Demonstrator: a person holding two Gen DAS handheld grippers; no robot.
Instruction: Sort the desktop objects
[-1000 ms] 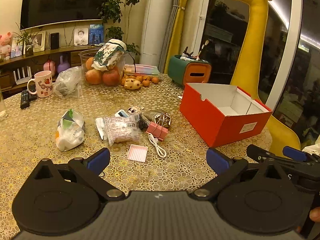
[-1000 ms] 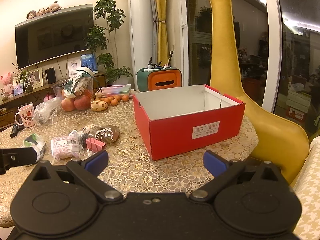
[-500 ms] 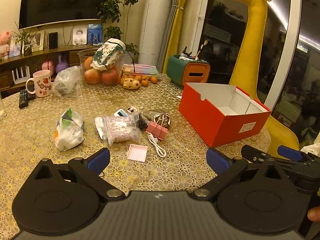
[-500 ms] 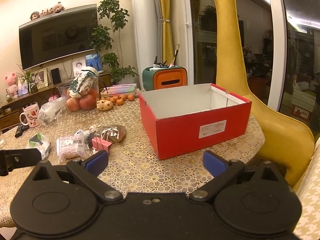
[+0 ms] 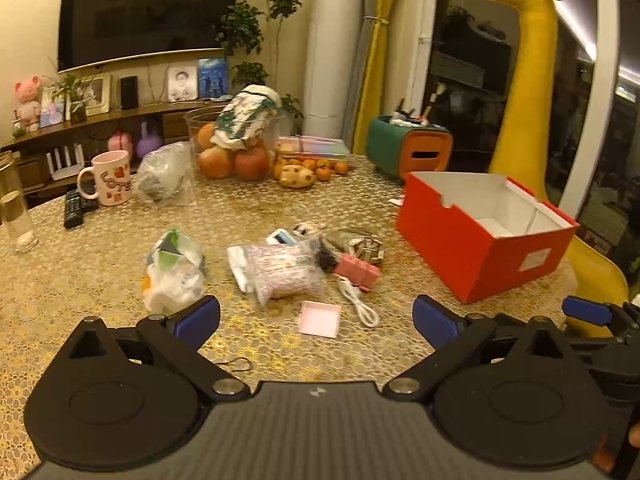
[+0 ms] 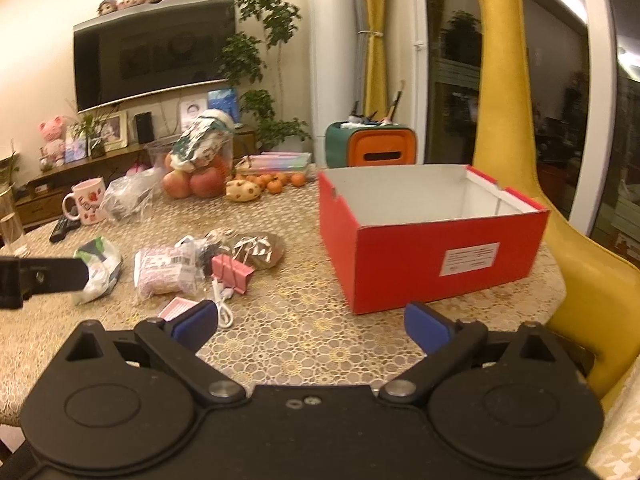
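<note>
From the left wrist, the left gripper (image 5: 316, 320) hangs with its jaws spread wide and empty above the table (image 5: 100, 256), just short of a pink card (image 5: 319, 319) and a white cable (image 5: 357, 300); behind these lie a wrapped pack (image 5: 282, 270), pink clips (image 5: 357, 273) and a white bag (image 5: 174, 272), with the open red box (image 5: 480, 236) off to the right. From the right wrist, the right gripper (image 6: 310, 326) is likewise spread and empty, the box (image 6: 432, 256) ahead and slightly right, the clips (image 6: 232, 273), pack (image 6: 164, 276) and what looks like a foil-wrapped lump (image 6: 258, 250) to its left.
</note>
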